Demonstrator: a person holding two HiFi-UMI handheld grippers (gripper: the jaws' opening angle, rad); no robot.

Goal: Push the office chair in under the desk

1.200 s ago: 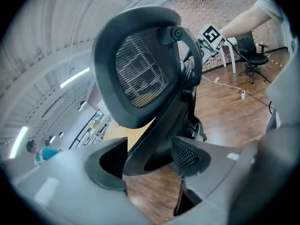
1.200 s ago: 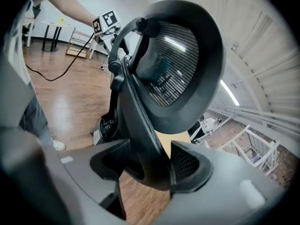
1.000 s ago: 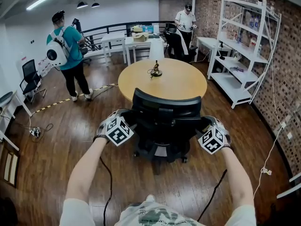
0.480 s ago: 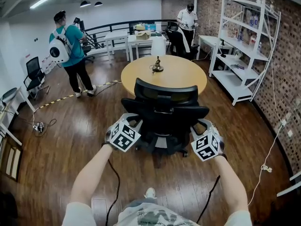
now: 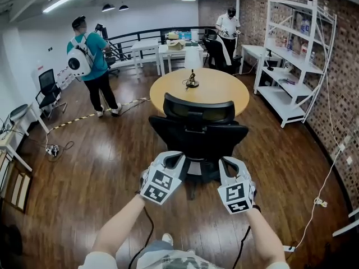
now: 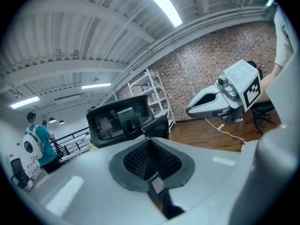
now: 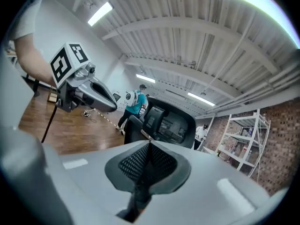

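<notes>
Chair (image 5: 197, 132) sits at near edge of round table (image 5: 227, 94), backrest facing the person. Left gripper (image 5: 173, 160) and right gripper (image 5: 228, 163): jaws just closed, nothing between them, short of the chair.

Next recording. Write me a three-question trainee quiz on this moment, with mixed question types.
1. True or false: the left hand-held gripper is gripping the office chair.
2. What shape is the wooden table beyond the chair? A round, B square, C L-shaped.
3. Fill in: the jaws of the right hand-held gripper are ____.

Key:
1. False. Its jaws are closed on nothing and the chair stands apart from it.
2. A.
3. Shut, with nothing between them.
</notes>
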